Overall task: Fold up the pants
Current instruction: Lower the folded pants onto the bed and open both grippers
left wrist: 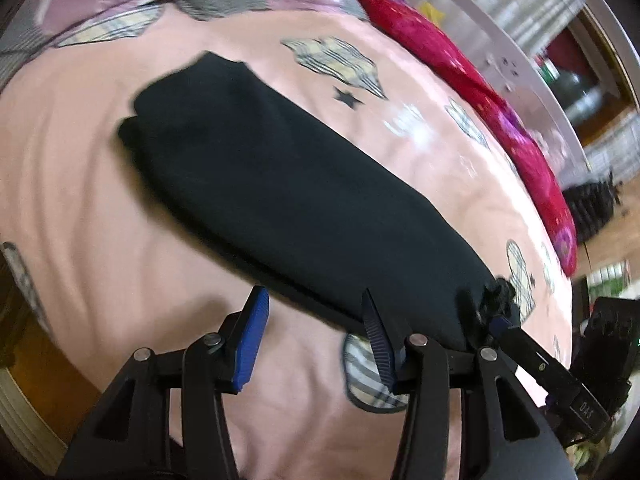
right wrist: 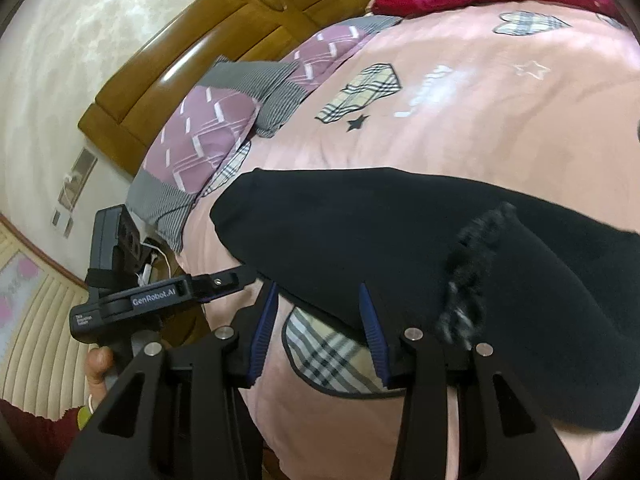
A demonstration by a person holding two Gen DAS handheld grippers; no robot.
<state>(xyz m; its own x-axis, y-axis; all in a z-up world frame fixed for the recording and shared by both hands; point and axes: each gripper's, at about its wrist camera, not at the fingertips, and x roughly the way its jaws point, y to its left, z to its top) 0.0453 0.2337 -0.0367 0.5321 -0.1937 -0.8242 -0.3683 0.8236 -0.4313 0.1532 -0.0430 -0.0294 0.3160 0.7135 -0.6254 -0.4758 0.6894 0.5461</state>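
The soft black pants (left wrist: 288,184) lie folded long on the pink bed cover (left wrist: 88,200); the left gripper (left wrist: 316,340) and right gripper (right wrist: 320,336) both gape wide, holding nothing, likely ready to grab the near edge.

Pants (left wrist: 288,184) on bedspread (left wrist: 80,208)

You can read "GenRobot.AI" on the left tool's (right wrist: 224,284) black body; your right tool (left wrist: 500,322) carries "DAS".
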